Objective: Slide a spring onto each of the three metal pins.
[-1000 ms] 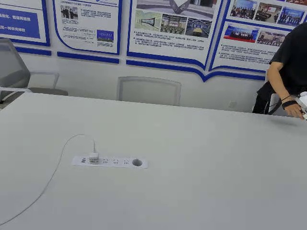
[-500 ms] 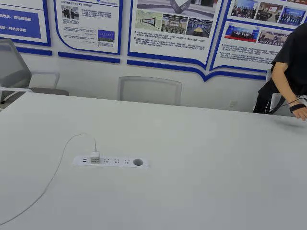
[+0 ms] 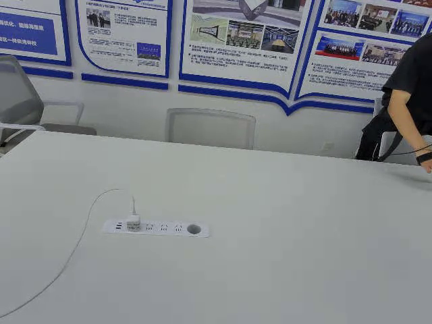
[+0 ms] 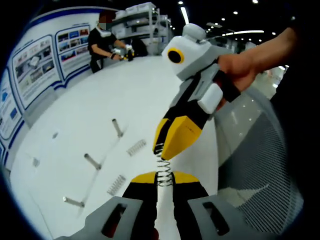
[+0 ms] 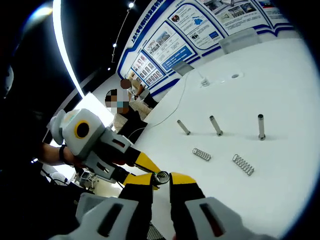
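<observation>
White tabletop (image 3: pixel 283 202) runs across the head view. It carries a recessed white power strip (image 3: pixel 155 228), a white charger plug (image 3: pixel 133 221) and its thin cable (image 3: pixel 74 250). Blue-bordered posters (image 3: pixel 236 34) hang behind a grey mesh chair (image 3: pixel 210 128), and a person in a black shirt (image 3: pixel 412 81) stands at the right edge.

In the left gripper view, the left gripper (image 4: pixel 164 179) has its yellow jaws pinched on the lower end of a coiled steel spring (image 4: pixel 163 167). The right gripper (image 4: pixel 162 148), coming in from the right, nips the upper end. Beyond them, three upright metal pins (image 4: pixel 92 161) stand bare, with two loose springs (image 4: pixel 135 147) lying beside them.

The right gripper view agrees: its own jaws are closed on the spring's end, held in the air short of the pins. No pin is loaded yet, so by my reading all three slides are yet to do.
</observation>
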